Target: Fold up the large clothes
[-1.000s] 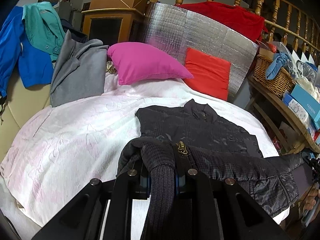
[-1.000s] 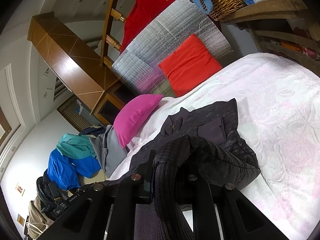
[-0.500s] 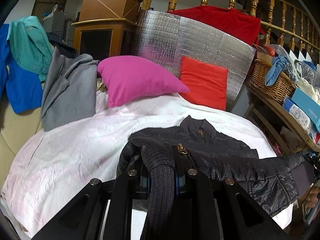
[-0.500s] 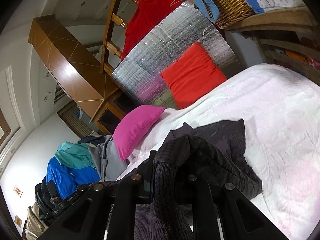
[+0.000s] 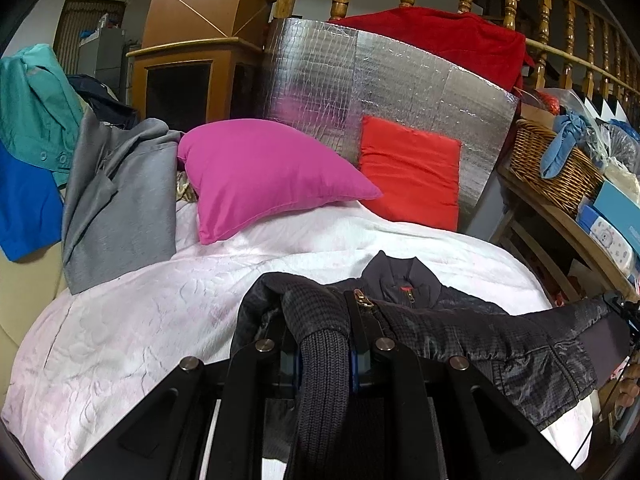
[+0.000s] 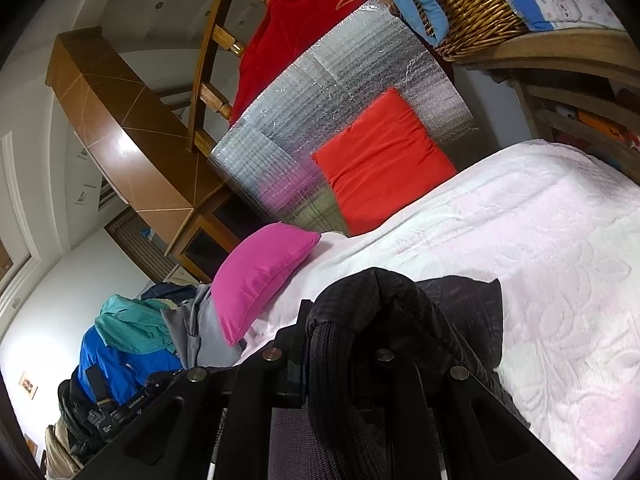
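2 claws, each clamped narrow on knit ribbing of 1 dark quilted jacket. Left gripper pinching the ribbed hem just beside the brass zipper pull, fabric bunched over the fingertips. Right gripper likewise pinching a ribbed band at the other end, quilted cloth humped over its jaws. Between the 2 grips, hem edge stretched taut and raised off the bed, seen in the left wrist view running right toward the far gripper at the frame edge. Beyond the lifted edge, jacket collar with its small red tab lying flat on the white embossed bedspread, near the middle of the bed. Farther back, 1 magenta pillow and 1 orange-red cushion, the cushion leaning against a silver foil panel. Above that, red cloth draped over a wooden railing. Left of the pillow, grey garment, teal shirt and blue garment piled together. Right of the bed, wicker basket on a wooden shelf, blue cloth hanging over its rim.
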Action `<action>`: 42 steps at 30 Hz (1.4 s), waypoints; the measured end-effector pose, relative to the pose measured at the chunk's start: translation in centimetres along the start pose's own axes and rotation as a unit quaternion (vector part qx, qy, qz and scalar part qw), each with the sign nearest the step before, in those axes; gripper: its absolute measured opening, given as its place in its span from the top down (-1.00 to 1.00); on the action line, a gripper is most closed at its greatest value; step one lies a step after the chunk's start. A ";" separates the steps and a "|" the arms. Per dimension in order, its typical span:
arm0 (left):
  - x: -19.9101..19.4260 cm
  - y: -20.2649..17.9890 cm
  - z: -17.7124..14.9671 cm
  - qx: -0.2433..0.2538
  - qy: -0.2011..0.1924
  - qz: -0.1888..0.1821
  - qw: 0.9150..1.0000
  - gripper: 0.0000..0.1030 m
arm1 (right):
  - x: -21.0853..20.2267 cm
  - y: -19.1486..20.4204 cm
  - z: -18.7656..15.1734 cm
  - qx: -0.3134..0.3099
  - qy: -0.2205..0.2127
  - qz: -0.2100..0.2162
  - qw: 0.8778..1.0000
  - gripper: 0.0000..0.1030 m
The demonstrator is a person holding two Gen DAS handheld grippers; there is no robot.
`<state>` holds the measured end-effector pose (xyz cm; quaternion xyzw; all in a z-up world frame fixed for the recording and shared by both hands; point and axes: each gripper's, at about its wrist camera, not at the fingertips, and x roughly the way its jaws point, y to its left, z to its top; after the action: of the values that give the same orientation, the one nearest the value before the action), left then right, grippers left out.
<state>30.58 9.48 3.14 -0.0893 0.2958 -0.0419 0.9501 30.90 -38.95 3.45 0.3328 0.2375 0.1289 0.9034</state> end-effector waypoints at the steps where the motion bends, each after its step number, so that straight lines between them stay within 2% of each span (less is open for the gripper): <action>1: 0.4 0.0 0.2 0.001 0.001 0.000 1.000 0.65 | 0.3 -0.1 0.2 0.000 0.001 -0.002 1.000 0.72; 17: 5.6 0.0 1.8 -0.004 0.027 0.008 1.000 0.65 | 6.2 -1.6 2.8 -0.012 0.026 -0.043 0.999 0.73; 42: 14.6 0.7 1.6 -0.007 0.087 0.027 0.996 0.65 | 15.1 -6.0 3.9 -0.020 0.093 -0.100 0.990 0.73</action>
<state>43.55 8.45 -3.77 -0.0834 0.3801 -0.0217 0.9209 46.22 -39.66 -3.10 0.2754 0.3498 0.0727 0.8925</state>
